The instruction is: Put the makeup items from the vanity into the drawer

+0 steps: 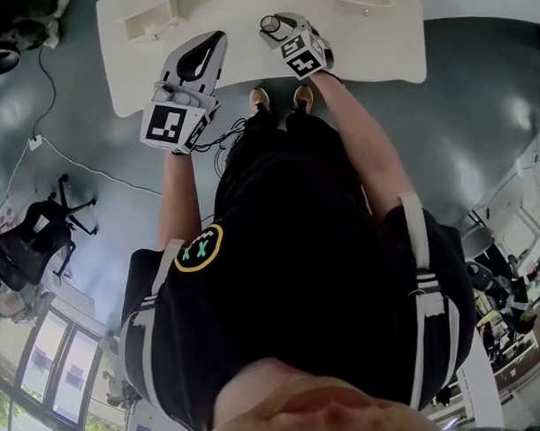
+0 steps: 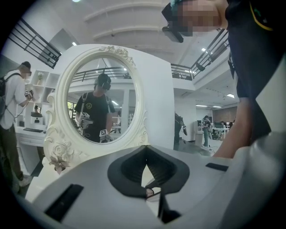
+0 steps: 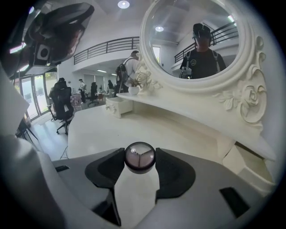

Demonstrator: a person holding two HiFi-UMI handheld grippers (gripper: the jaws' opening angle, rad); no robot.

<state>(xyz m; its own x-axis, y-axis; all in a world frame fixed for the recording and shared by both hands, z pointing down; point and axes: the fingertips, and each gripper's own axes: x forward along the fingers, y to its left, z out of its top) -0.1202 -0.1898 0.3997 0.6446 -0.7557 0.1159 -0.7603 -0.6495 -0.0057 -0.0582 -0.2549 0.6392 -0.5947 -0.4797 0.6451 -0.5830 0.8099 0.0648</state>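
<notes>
The right hand-held gripper point(image 3: 140, 157) pinches the sides of a small round makeup jar point(image 3: 140, 153), likely light and slippery; the left hand-held gripper point(image 2: 145, 148) is closed, empty.

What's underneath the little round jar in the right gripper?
Only bare white vanity top shows below the round jar, which is clamped in the right gripper. The jar's own underside is hidden from view.

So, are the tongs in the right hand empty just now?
No, the right tongs are closed on a small round makeup pot, pressed between their dark pads.
</notes>
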